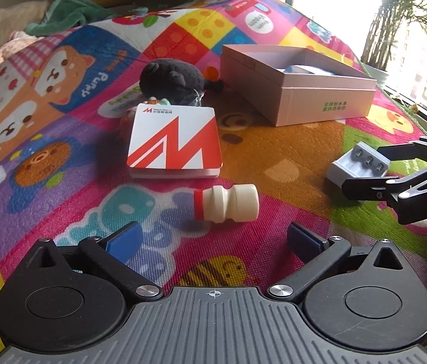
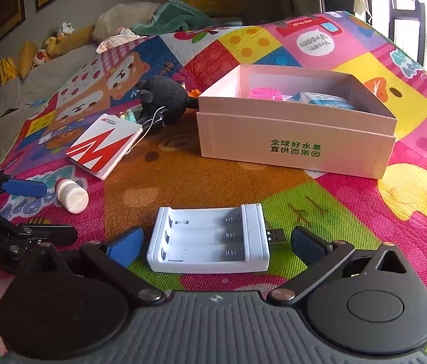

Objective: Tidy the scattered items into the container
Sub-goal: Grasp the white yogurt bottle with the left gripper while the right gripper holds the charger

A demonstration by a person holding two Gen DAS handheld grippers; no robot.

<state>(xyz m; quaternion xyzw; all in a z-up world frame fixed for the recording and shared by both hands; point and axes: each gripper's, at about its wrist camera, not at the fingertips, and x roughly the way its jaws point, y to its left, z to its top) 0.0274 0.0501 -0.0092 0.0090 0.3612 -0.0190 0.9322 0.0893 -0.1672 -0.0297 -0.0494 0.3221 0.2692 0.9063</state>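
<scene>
A pink cardboard box (image 1: 325,103) (image 2: 298,139) stands open on the colourful play mat, with a pink item (image 2: 265,94) and a blue-white pack (image 2: 322,100) inside. A small cream bottle with a red cap (image 1: 228,203) (image 2: 72,195) lies on its side just beyond my open left gripper (image 1: 213,242). A white battery charger (image 2: 210,239) (image 1: 355,165) lies between the fingers of my open right gripper (image 2: 216,245), untouched. A red-and-white booklet (image 1: 174,142) (image 2: 104,147) and a black plush toy (image 1: 171,75) (image 2: 165,97) lie farther back.
The play mat (image 1: 274,151) covers a raised surface. Pillows, a green towel (image 2: 177,18) and soft toys lie at its far side. A window and a plant (image 1: 410,15) are on the right. The left gripper shows at the left edge of the right wrist view (image 2: 16,212).
</scene>
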